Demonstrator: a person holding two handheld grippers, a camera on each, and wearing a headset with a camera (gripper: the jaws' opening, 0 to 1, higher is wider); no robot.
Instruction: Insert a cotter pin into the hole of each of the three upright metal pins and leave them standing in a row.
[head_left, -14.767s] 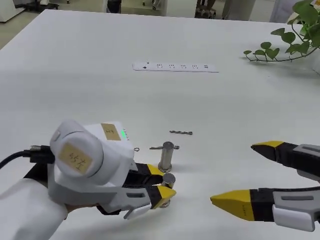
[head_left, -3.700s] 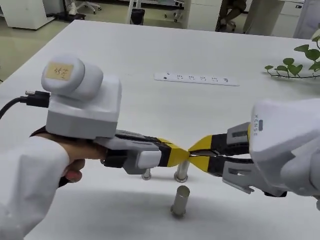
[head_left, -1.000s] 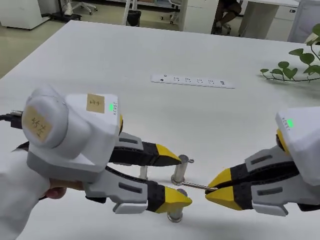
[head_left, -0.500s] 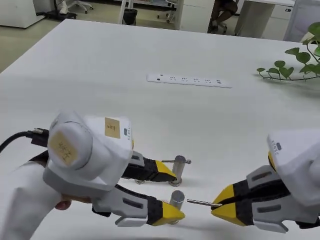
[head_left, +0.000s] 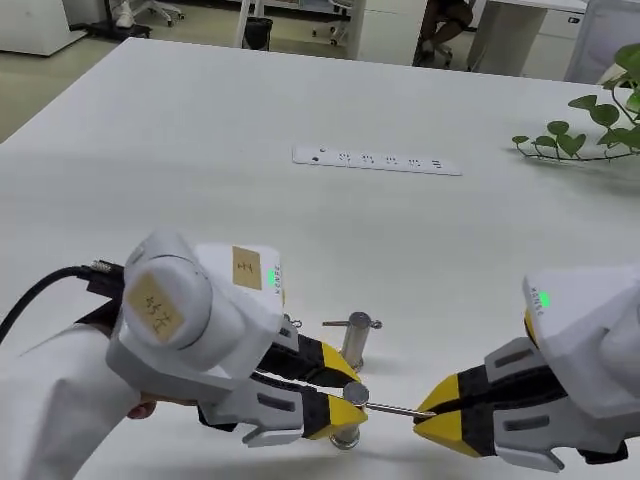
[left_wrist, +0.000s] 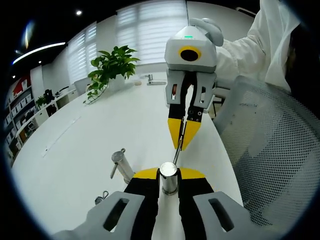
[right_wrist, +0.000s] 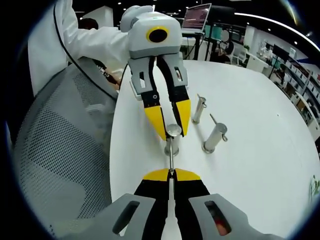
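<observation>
Down at the near edge of the white table (head_left: 200, 150), my left gripper (head_left: 350, 392) is clamped on the closest metal pin (left_wrist: 169, 177), a smooth steel cylinder with a flat cap. My right gripper (head_left: 425, 413) is pinched tight on a thin wire cotter pin (head_left: 392, 408). Its tip is right at that cap, but I honestly can't tell if it's in the hole. Just behind stands the second pin (head_left: 355, 338) with a cotter through it. The third pin (right_wrist: 199, 109) is mostly hidden behind my left gripper in the head view. Farther out there's a flat power strip (head_left: 377, 160), and a leafy plant (head_left: 590, 110) cut off at the far right edge.
</observation>
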